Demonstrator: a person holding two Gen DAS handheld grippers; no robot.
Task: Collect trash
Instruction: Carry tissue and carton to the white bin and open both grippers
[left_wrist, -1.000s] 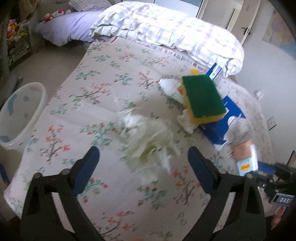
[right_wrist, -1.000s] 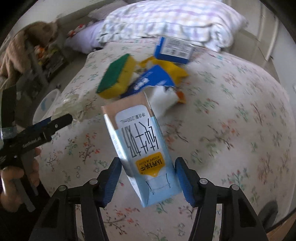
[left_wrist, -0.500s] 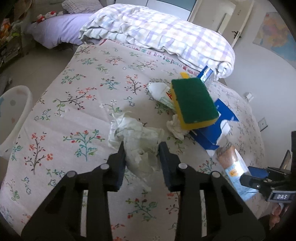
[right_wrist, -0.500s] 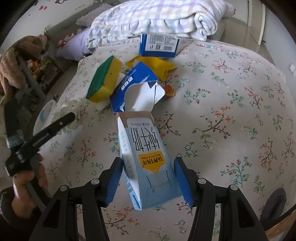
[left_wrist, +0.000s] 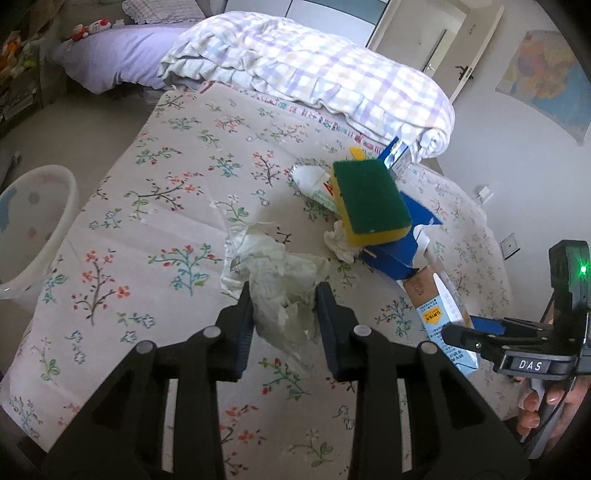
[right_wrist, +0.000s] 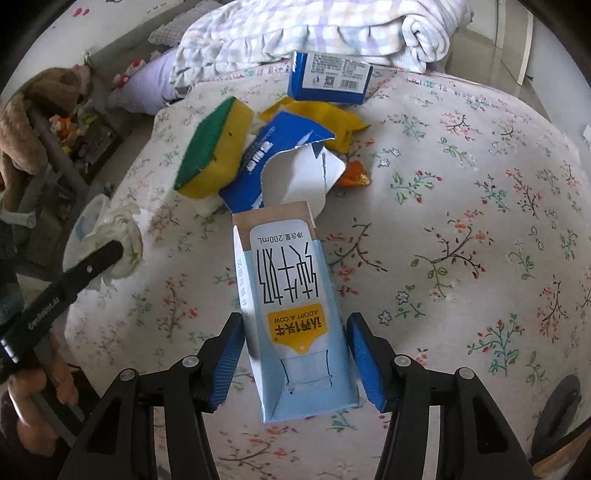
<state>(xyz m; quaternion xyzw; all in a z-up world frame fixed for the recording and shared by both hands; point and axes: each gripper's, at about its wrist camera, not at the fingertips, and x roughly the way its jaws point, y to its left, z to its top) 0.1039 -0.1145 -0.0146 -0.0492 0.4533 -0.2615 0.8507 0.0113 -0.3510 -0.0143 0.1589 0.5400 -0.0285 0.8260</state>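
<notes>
My left gripper (left_wrist: 284, 310) is shut on a crumpled white tissue wad (left_wrist: 280, 273) just above the floral bedspread (left_wrist: 155, 229). My right gripper (right_wrist: 295, 350) is shut on a light-blue milk carton (right_wrist: 295, 306), held above the bed; the carton also shows in the left wrist view (left_wrist: 443, 314). Behind lie a green-and-yellow sponge (left_wrist: 369, 195), a torn blue box (right_wrist: 280, 158), a yellow wrapper (right_wrist: 328, 118), a small tissue ball (left_wrist: 338, 243) and a second blue box (right_wrist: 328, 77).
A white plastic basin (left_wrist: 33, 229) stands on the floor left of the bed. A rolled plaid quilt (left_wrist: 314, 77) lies along the far end. A toy shelf (right_wrist: 74, 122) is at the left. A door (left_wrist: 436, 40) is behind.
The left gripper went from wide open around the tissue wad to shut on it and lifted it slightly. The right gripper keeps hold of the carton and has lowered a little.
</notes>
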